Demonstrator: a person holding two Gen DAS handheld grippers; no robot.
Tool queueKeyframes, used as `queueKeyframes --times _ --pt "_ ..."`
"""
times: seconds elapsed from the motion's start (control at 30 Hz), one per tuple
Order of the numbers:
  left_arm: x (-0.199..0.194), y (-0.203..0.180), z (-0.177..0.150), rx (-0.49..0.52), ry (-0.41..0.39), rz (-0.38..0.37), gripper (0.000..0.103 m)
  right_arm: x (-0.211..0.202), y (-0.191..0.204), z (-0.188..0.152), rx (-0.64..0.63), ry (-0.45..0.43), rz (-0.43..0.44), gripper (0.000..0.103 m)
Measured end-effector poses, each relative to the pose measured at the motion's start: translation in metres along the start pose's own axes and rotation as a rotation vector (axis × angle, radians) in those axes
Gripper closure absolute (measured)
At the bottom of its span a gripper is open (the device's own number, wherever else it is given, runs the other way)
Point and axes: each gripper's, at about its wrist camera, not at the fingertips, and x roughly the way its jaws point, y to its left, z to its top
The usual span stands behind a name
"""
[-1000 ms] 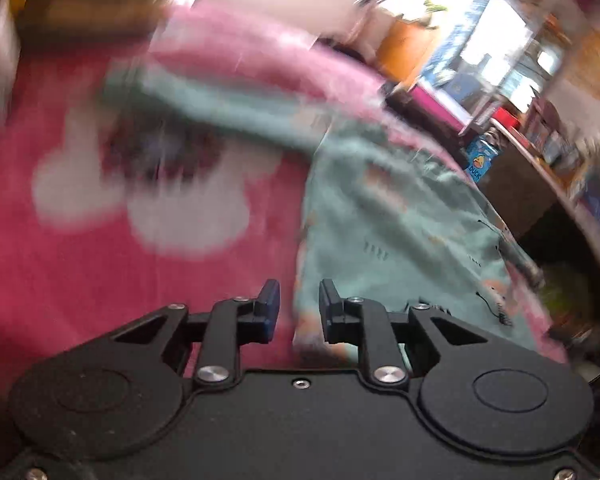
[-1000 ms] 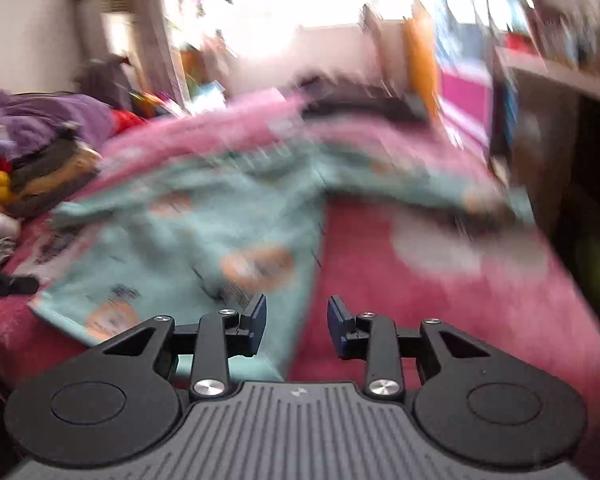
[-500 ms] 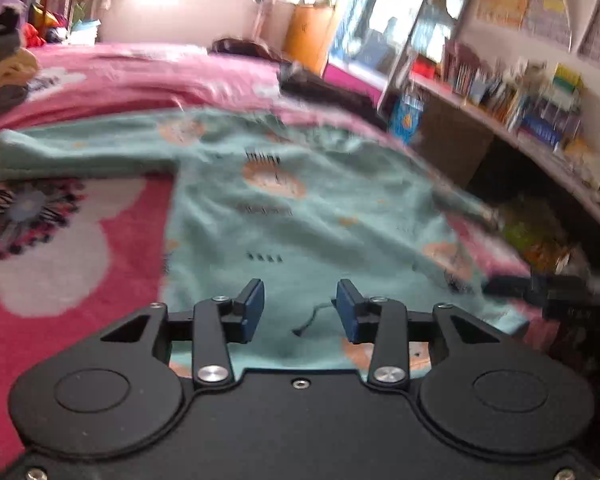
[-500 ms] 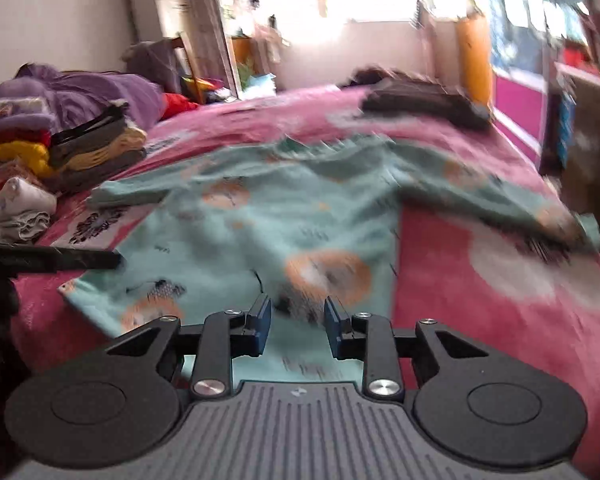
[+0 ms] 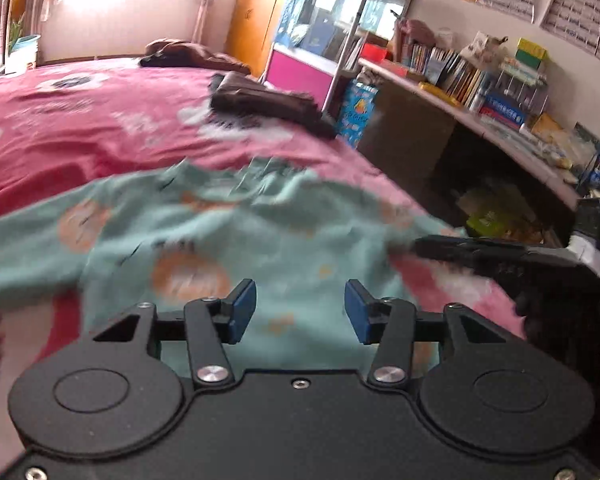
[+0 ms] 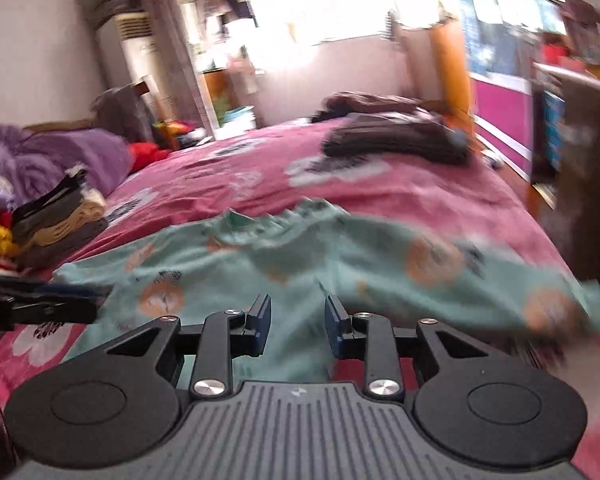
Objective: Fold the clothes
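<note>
**Now both tongs spread above the teal top**

Right now I see the teal long-sleeved top lying across the pink flowered bedspread, filling the middle of both wrist views, its cloth rumpled and partly blurred. My left tongs sit at the lower centre of their frame, jaws wide apart with nothing between them, over the garment's near edge. My right tongs are also parted, less widely, and empty, over the top's lower middle. In the left view the right tool reaches in from the right edge, its tip at the garment's side. Folded dark brown clothes lie further up the bed; a stack of folded clothes sits at mid left.
</note>
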Motion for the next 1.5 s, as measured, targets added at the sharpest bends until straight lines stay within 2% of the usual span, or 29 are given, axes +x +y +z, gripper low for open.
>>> queueKeyframes --times 0.1,0.13,0.17,0.2,0.27,0.3,0.4,0.5,0.57,0.6,0.63,0.67,0.73,0.8,0.83,0.87,0.93,0.97,1.0,1.03,1.07,1.13,1.17,1.2,1.27,1.33,1.4,1.5 --pt "0.025 0.017 -0.006 -0.092 -0.034 -0.085 0.056 0.038 -0.025 -0.012 0.015 0.132 -0.079 0.077" --pt "0.029 0.022 -0.013 -0.101 -0.024 -0.102 0.057 0.051 -0.034 -0.017 0.022 0.178 -0.107 0.079" --pt "0.034 0.026 -0.02 -0.11 -0.013 -0.119 0.056 0.052 -0.051 -0.024 0.083 0.161 -0.086 0.089" --pt "0.039 0.032 -0.03 -0.109 0.021 -0.114 0.056 0.047 -0.063 -0.026 0.142 0.136 -0.045 0.089" --pt "0.047 0.042 -0.041 -0.103 0.072 -0.089 0.058 0.037 -0.059 -0.023 0.117 0.092 -0.04 0.085" --pt "0.046 0.044 -0.04 -0.111 0.066 -0.104 0.058 0.031 -0.056 -0.021 0.1 0.071 -0.04 0.082" --pt "0.041 0.052 -0.03 -0.179 0.01 -0.175 0.057 0.025 -0.049 -0.01 0.083 0.022 -0.017 0.082" --pt "0.041 0.058 -0.028 -0.229 0.003 -0.205 0.057 0.052 -0.04 0.006 -0.006 0.075 -0.026 0.082" --pt "0.04 0.061 -0.029 -0.242 0.002 -0.202 0.057 0.068 -0.059 0.013 0.034 0.102 -0.041 0.084" --pt "0.039 0.064 -0.029 -0.248 -0.002 -0.197 0.057 0.076 -0.069 0.017 0.058 0.116 -0.048 0.076" --pt "0.037 0.067 -0.029 -0.258 -0.002 -0.195 0.057 0.083 -0.079 0.02 0.082 0.129 -0.056 0.076" --pt "0.037 0.07 -0.029 -0.273 0.0 -0.188 0.057 0.091 -0.09 0.024 0.106 0.142 -0.064 0.083" --pt "0.035 0.075 -0.028 -0.302 -0.009 -0.193 0.057 0.074 -0.101 0.035 0.127 0.066 -0.106 0.083" --pt "0.031 0.079 -0.028 -0.327 -0.022 -0.207 0.056 0.067 -0.112 0.041 0.216 0.019 -0.019 0.083" --pt "0.031 0.08 -0.028 -0.335 -0.024 -0.213 0.056 0.07 -0.113 0.044 0.227 0.023 0.008 0.082" --pt "0.032 0.08 -0.028 -0.339 -0.022 -0.219 0.056 0.077 -0.11 0.046 0.219 0.046 0.025 0.081" --pt "0.034 0.08 -0.03 -0.343 -0.012 -0.227 0.056 0.099 -0.105 0.049 0.226 0.12 0.113 0.08" --pt "0.035 0.079 -0.031 -0.342 -0.003 -0.224 0.056 0.112 -0.104 0.05 0.215 0.155 0.122 0.078" --pt "0.037 0.079 -0.031 -0.341 0.003 -0.219 0.056 0.125 -0.102 0.05 0.202 0.189 0.126 0.079" --pt "0.037 0.079 -0.031 -0.341 0.007 -0.218 0.056 0.13 -0.113 0.049 0.246 0.19 0.105 0.086" --pt "0.037 0.08 -0.032 -0.346 0.006 -0.218 0.056 0.133 -0.126 0.049 0.298 0.185 0.081 0.103" --pt "0.036 0.083 -0.033 -0.361 0.002 -0.22 0.056 0.135 -0.15 0.048 0.424 0.149 0.039 0.103" --pt "0.035 0.084 -0.033 -0.369 -0.001 -0.223 0.056 0.13 -0.151 0.051 0.424 0.137 0.038 0.093" --pt "0.035 0.085 -0.033 -0.374 -0.003 -0.228 0.056 0.126 -0.15 0.055 0.412 0.127 0.039 0.09" --pt "0.034 0.087 -0.033 -0.389 -0.008 -0.236 0.055 0.117 -0.149 0.061 0.388 0.109 0.04 0.091" --pt "0.033 0.089 -0.033 -0.404 -0.009 -0.245 0.055 0.114 -0.14 0.061 0.378 0.097 0.099 0.09" --pt "0.034 0.089 -0.034 -0.413 -0.006 -0.254 0.055 0.124 -0.123 0.063 0.349 0.135 0.187 0.085" --pt "0.034 0.088 -0.037 -0.408 0.006 -0.251 0.055 0.146 -0.099 0.062 0.294 0.21 0.238 0.071"
